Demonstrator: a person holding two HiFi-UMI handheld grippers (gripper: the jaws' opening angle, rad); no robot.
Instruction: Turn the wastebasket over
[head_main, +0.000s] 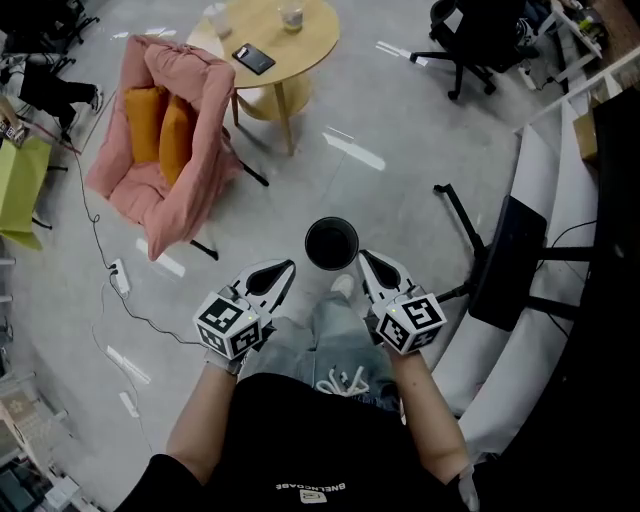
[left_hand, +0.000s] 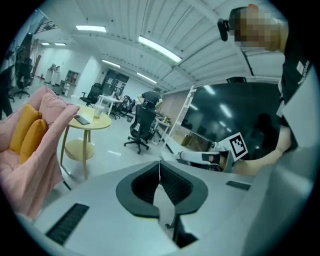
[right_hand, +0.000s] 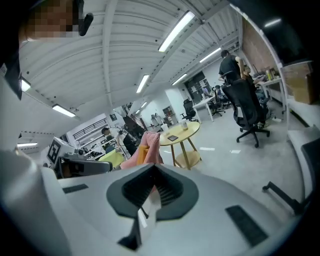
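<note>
One wastebasket (head_main: 331, 243): black, round, mouth up, standing on the grey floor (head_main: 400, 170) at frame centre.
Left gripper (head_main: 284, 268): lower left of the wastebasket, near its rim; jaws together, nothing between them.
Right gripper (head_main: 364, 257): lower right of the wastebasket, just beside its rim; jaws together, empty.
Armchair (head_main: 170, 140): pink, orange cushions, upper left.
Table (head_main: 275, 40): round, wooden, top centre.

Black wastebasket (head_main: 331, 243) on a pale grey floor (head_main: 380, 190). Pink armchair (head_main: 205, 150), orange cushions (head_main: 160, 125), light wood surface (head_main: 300, 45). The left hand-held gripper (head_main: 288, 266) and right hand-held gripper (head_main: 363, 256) are white with black-and-white square markers.
</note>
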